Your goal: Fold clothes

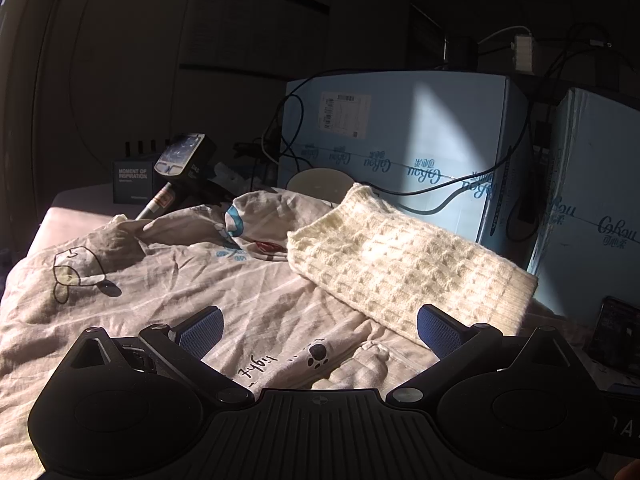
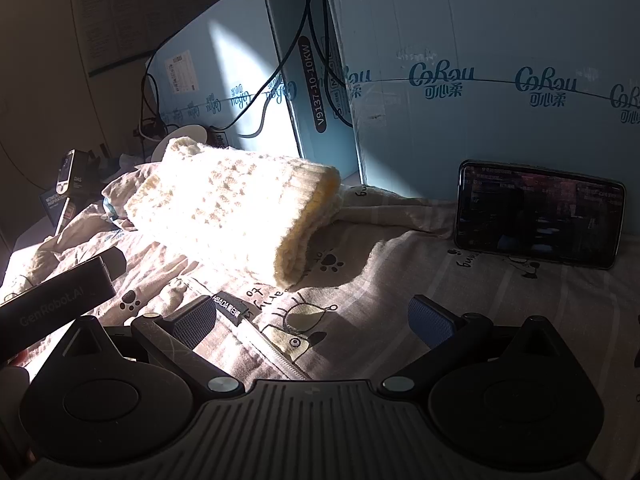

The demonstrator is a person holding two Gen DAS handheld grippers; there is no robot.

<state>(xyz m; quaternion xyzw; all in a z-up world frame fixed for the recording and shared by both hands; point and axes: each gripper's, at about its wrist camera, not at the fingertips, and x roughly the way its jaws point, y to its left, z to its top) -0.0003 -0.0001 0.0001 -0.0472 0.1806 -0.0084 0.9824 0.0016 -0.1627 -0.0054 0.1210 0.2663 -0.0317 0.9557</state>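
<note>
Cream waffle-knit sweater, folded, is lying on the printed beige bedsheet, ahead of the left gripper and toward its right finger, not touching. Left jaws are sitting spread, nothing between the blue pads; sheet print under them is reading "light" beside a paw mark. Right gripper is also sitting released and empty, the sweater just ahead, slightly left of centre. A black "HBADA" tag is lying by its left finger. Pale blue "CoRou 可心柔" cartons are standing beyond, one marked "V9137-10-10KW". A phone is leaning ahead-right. A small box reading "MOMENT OF INSPIRATION" is sitting far ahead-left.
</note>
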